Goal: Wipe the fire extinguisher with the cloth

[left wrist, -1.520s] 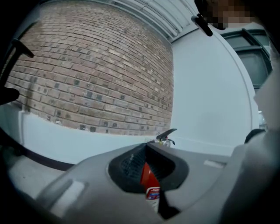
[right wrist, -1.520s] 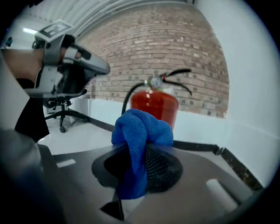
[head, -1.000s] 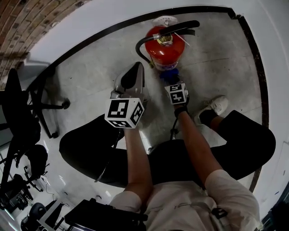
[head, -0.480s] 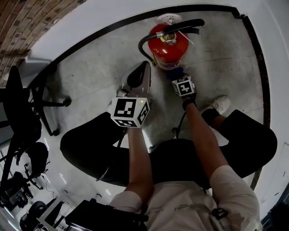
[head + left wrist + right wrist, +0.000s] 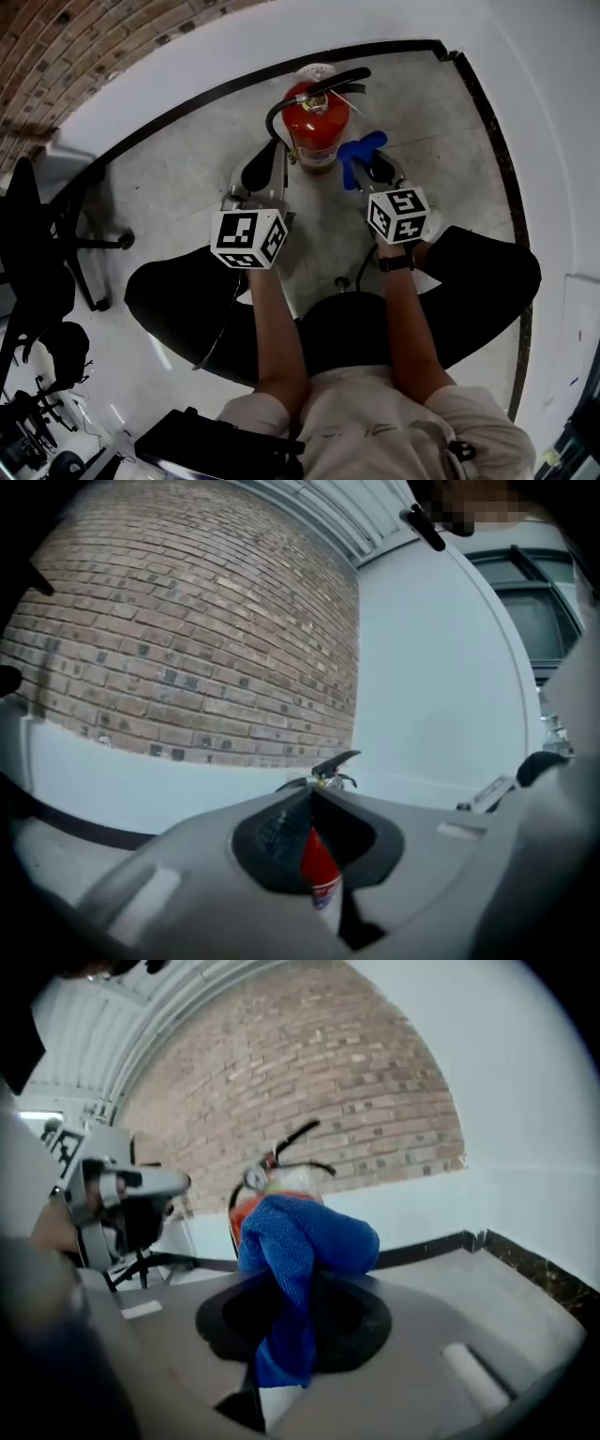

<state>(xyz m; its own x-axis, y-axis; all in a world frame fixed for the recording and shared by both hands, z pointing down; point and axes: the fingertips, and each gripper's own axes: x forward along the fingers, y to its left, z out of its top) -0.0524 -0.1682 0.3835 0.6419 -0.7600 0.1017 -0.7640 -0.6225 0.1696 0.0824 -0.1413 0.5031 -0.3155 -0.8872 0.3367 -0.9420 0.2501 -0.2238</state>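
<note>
Cloth clamped in right tongs, just beside extinguisher.

left tool: jaws together | right tool: clamped on cloth | both arms extended

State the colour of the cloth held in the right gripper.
Blue. The cloth shows best in the right gripper view.

1 fire extinguisher; beside it, 1 cloth and 2 grippers: the left gripper, the right gripper.
</note>
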